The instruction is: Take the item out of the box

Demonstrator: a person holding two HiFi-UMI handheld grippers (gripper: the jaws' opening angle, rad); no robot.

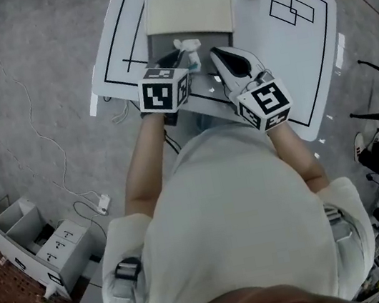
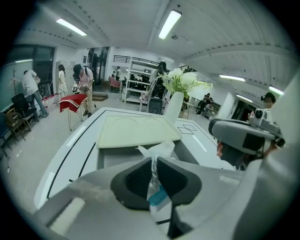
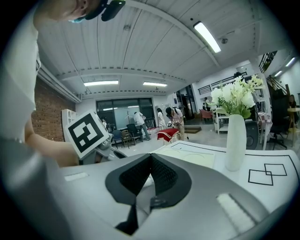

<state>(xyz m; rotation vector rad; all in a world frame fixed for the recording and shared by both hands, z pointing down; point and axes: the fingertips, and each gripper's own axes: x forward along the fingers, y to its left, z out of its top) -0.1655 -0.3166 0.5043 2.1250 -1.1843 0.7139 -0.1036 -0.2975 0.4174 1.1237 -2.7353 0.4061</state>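
The left hand-held gripper [image 2: 153, 165] has its jaws nearly together, and they are closed on a thin plastic packet [image 2: 157, 198]. The pads press on the packet from both sides, around its middle. The crumpled white upper end stands out above the jaws, and the part with the blue label shows below them. So the long axis of the packet runs along the slit between the jaws, nearly upright, and the gripper points forward and down at it.

In the head view the packet is over the opening of the box [image 1: 162, 43], close to the front wall that is on the side of the person. The beige lid [image 2: 136, 131] is folded back on the far side and does not stand in the way. I cannot tell if the lower end of the packet is already free of the box. I judge that the next move is to bring the packet further up and toward the person, over this near wall.

The right hand-held gripper [image 3: 151, 157] is just beside the left one, near the front right corner of the box. Its jaws meet at the tips and I see nothing held between them. The left one is clearly the nearer to the packet and does the work. The box stands on a white table [image 2: 68, 152] with black lines.
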